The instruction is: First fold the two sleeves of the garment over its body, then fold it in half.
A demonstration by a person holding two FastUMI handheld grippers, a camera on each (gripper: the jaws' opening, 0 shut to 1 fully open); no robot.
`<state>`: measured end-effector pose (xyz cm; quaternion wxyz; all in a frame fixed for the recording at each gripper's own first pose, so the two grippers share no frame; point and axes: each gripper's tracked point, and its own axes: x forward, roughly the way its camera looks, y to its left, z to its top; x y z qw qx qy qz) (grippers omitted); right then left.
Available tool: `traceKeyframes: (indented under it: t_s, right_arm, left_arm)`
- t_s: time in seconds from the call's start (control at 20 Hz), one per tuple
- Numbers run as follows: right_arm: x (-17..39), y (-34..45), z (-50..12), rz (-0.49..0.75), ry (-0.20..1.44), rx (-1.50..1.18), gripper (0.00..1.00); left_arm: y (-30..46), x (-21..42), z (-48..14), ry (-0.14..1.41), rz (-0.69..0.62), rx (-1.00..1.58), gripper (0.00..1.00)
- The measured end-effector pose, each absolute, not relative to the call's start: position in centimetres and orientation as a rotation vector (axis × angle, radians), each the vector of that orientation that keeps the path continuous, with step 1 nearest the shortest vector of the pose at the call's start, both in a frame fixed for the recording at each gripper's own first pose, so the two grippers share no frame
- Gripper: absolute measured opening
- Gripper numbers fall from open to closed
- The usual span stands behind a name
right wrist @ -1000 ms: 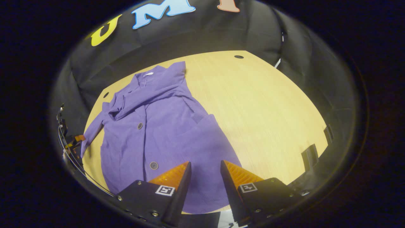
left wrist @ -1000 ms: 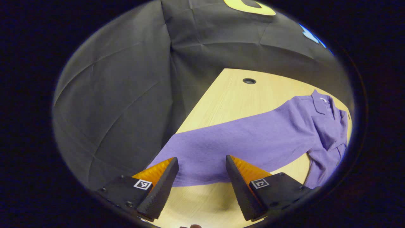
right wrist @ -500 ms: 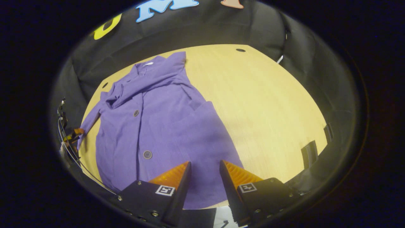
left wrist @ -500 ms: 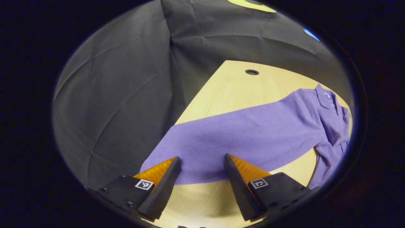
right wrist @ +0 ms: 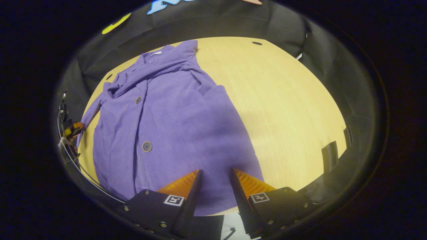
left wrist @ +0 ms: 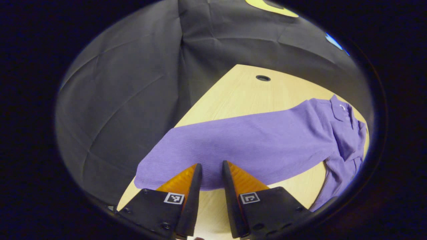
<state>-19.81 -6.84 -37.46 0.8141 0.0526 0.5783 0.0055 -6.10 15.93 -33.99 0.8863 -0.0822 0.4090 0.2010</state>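
purple garment (right wrist: 173,123) flat on table (right wrist: 283,100), left gripper (left wrist: 210,173) at hem

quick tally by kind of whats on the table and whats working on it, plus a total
purple garment: 1
buttons showing on the garment: 2
cable holes in the wooden table: 2
grippers, left gripper and right gripper: 2
total: 7

One purple cardigan (right wrist: 173,113) with two visible buttons (right wrist: 146,146) lies on one counter (right wrist: 283,110); two tools (left wrist: 210,170) (right wrist: 215,176).
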Motion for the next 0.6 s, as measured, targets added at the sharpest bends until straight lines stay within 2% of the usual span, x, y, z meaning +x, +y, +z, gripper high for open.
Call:
traceKeyframes:
  t_s: [0.05,0.1,0.15,0.2,0.6]
  right_arm:
    - [-19.81,-6.78,-37.53,0.015,1.234,0.111,0.58]
    - [-19.74,-6.7,-37.52,0.02,1.236,0.107,0.58]
    - [-19.81,-6.72,-37.58,0.024,1.237,0.102,0.58]
    - [-19.76,-6.67,-37.53,0.028,1.237,0.097,0.58]
    - [-19.78,-6.82,-38.27,0.021,1.252,0.08,0.57]
  left_arm:
    - [15.78,-5.65,-33.92,0.839,0.42,-0.171,0.44]
    - [15.73,-5.55,-33.61,0.841,0.436,-0.167,0.22]
    - [15.76,-5.67,-33.87,0.839,0.454,-0.163,0.19]
    - [15.81,-5.63,-33.79,0.843,0.458,-0.153,0.08]
    - [15.93,-5.17,-33.31,0.879,0.427,-0.137,0.07]
